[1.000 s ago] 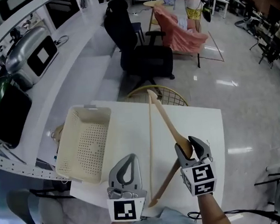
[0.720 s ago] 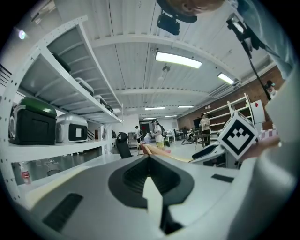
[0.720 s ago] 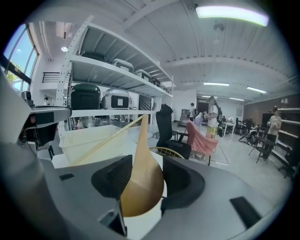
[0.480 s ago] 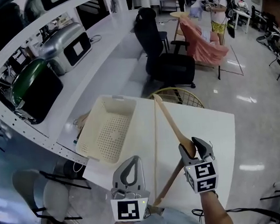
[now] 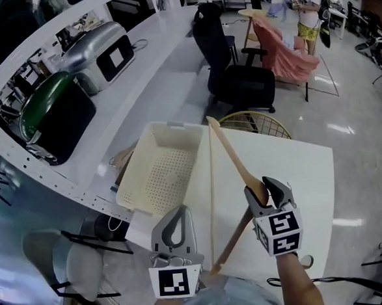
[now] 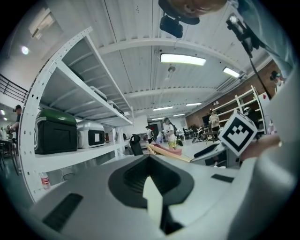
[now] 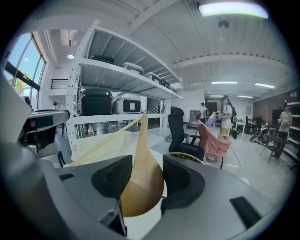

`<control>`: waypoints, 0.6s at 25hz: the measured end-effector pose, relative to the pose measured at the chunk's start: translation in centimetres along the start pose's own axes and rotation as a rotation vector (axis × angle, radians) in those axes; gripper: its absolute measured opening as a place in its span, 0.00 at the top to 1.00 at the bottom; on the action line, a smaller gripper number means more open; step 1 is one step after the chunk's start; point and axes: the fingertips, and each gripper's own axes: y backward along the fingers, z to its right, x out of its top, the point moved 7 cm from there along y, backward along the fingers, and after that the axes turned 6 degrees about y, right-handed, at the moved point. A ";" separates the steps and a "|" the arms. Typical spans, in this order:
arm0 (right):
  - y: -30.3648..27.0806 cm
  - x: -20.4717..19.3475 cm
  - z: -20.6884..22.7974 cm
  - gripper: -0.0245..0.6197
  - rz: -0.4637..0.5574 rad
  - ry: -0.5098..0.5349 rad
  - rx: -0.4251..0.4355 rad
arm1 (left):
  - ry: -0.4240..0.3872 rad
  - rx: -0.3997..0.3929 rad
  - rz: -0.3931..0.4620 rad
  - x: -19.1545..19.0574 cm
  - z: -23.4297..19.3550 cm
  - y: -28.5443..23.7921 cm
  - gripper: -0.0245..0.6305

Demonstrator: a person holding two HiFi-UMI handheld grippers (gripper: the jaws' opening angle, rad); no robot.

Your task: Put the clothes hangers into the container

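A wooden clothes hanger is held above the white table, its far tip by the far right corner of the cream perforated basket. My right gripper is shut on the hanger's broad middle. In the right gripper view the wood fills the gap between the jaws of the right gripper. The hanger's straight bar runs along the basket's right rim. The basket looks empty. My left gripper hangs near the table's front edge, left of the hanger, shut with nothing in it; the left gripper shows its jaws closed.
A gold wire chair stands at the table's far edge, with a black office chair behind it. A long white shelf on the left carries a green case and a silver appliance. A person stands far off.
The right gripper has carried the hanger left, so its bar now lies at the basket's right rim instead of well to its right. The left gripper has stayed shut.
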 end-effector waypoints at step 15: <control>-7.6 6.3 -8.1 0.64 -0.033 -0.050 -0.174 | 0.028 -0.192 0.060 0.9 -15.5 -4.9 0.94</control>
